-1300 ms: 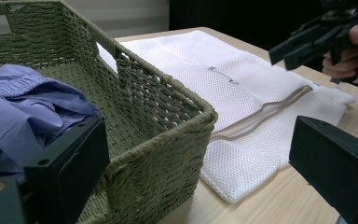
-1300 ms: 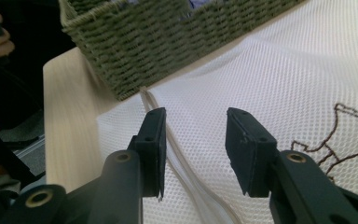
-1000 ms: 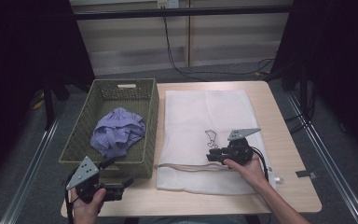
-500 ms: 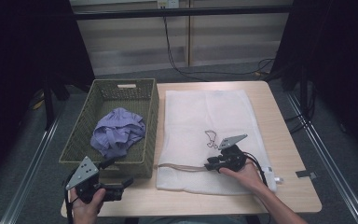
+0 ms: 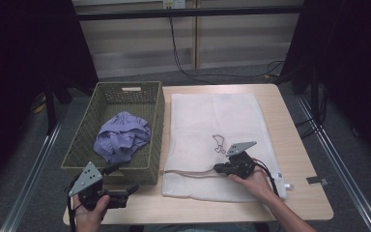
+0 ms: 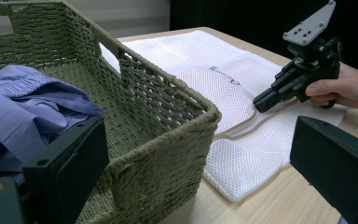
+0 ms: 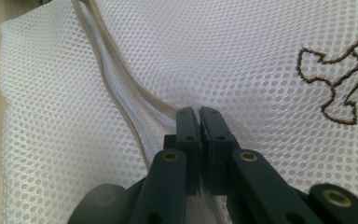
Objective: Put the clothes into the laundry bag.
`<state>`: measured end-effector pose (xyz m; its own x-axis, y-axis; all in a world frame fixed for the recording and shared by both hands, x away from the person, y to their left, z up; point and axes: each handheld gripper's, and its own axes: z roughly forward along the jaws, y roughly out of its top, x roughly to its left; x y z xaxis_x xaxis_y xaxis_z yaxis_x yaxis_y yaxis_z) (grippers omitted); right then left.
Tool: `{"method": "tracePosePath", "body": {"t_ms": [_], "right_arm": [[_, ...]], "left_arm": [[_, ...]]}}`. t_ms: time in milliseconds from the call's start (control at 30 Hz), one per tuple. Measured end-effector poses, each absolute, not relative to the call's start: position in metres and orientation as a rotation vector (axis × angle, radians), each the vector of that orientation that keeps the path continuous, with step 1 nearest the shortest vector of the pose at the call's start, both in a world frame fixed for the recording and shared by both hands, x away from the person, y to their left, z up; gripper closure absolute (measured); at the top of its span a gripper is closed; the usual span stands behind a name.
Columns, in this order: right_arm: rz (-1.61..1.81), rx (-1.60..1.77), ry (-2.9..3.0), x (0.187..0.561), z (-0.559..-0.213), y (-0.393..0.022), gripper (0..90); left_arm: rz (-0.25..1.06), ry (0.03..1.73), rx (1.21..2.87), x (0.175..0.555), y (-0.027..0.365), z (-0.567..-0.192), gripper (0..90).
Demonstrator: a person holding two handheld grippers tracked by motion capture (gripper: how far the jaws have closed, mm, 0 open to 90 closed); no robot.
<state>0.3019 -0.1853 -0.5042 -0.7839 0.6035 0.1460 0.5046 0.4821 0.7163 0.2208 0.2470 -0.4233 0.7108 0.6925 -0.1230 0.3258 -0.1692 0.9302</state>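
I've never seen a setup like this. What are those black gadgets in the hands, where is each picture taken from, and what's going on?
A person holds a hand-held clamp with two jaws in each hand. The high view looks down on the table; the other two pictures come from cameras riding on the clamps. On the table lie a green woven basket holding a purple garment, and a white mesh laundry bag. The right gripper has just closed, pinching the bag's mesh beside its zipper. The left gripper waits near the basket, open and holding nothing.

Basket (image 5: 125, 126) wall btwn both grippers
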Motion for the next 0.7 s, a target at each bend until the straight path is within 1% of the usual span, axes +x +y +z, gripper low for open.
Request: {"method": "tracePosePath", "body": {"t_ms": [400,467,700], "right_arm": [[1.334,1.075,2.548,0.305,-0.494,-0.195,89.2],[1.359,1.083,2.531,0.304,-0.491,-0.197,89.2],[1.426,1.092,2.484,0.304,-0.483,-0.201,89.2]], "left_arm": [[0.384,0.821,1.763,0.222,0.248,-0.423,4.1],[0.365,0.827,1.745,0.222,0.248,-0.423,4.1],[0.382,0.825,1.746,0.221,0.249,-0.423,4.1]]}}
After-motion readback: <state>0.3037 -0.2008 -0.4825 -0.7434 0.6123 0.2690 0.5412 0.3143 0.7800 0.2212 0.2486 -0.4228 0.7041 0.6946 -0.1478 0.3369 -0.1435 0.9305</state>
